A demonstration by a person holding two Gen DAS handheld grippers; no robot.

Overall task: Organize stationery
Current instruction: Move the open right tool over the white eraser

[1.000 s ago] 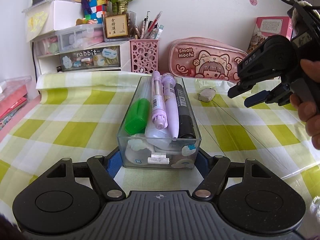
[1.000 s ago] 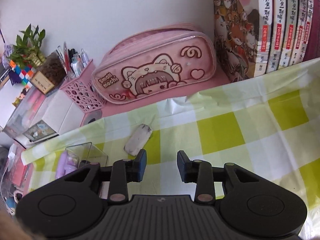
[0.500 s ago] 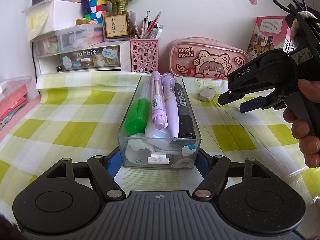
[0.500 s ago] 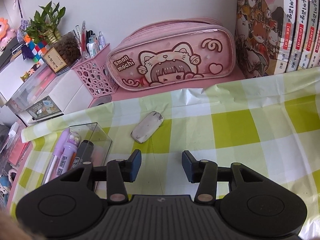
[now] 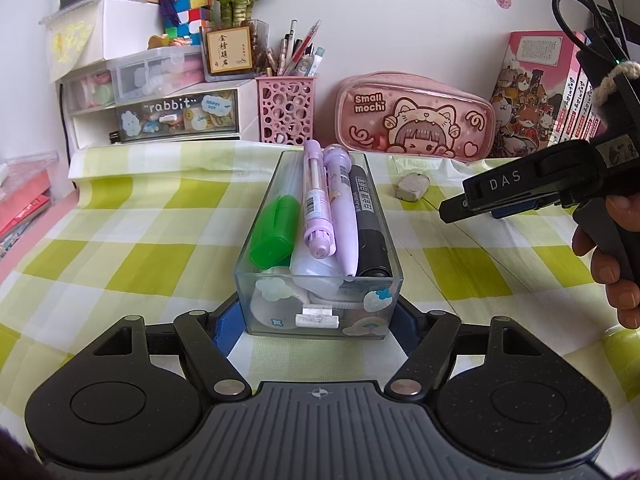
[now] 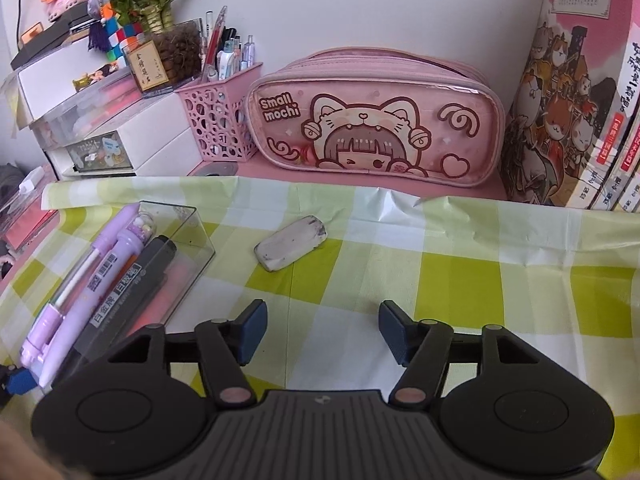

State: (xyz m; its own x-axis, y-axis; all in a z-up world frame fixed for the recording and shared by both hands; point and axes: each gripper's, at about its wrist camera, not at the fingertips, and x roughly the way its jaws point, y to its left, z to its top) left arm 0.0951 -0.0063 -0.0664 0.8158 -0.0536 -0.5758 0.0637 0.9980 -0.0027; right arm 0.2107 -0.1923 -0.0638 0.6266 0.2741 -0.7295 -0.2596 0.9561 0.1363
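Far left, a white drawer unit (image 5: pixel 160 112) with a "rabbit" drawer and a pink pen holder (image 5: pixel 286 110) stand against the wall, clear of the work area. At centre, the left gripper (image 5: pixel 318 322) pinches the near end of the clear organizer box (image 5: pixel 320 276), blue pads on both side walls, likely just steadying it so it won't slide while the other hand loads it. The box already holds a green marker (image 5: pixel 276 232), two purple pens (image 5: pixel 320 204) and a black marker (image 5: pixel 368 220), all lying lengthwise, so it's fairly full; free room looks limited to the far end and on top. Right of the box, the dirty white eraser (image 6: pixel 290 242) lies loose on the yellow-green checked cloth (image 6: pixel 460 280), beside the far end of the box but apart from it; probably the next item to go in. The right gripper (image 6: pixel 322 330) hovers near and right of the eraser, jaws spread and just been opening, nothing between them, pointed down at the cloth as if lining up a grab. Behind the eraser, the pink pencil case (image 6: pixel 376 120) and books (image 6: pixel 572 112) line the wall, not blocking. The box wall beside the eraser is the only nearby obstacle.
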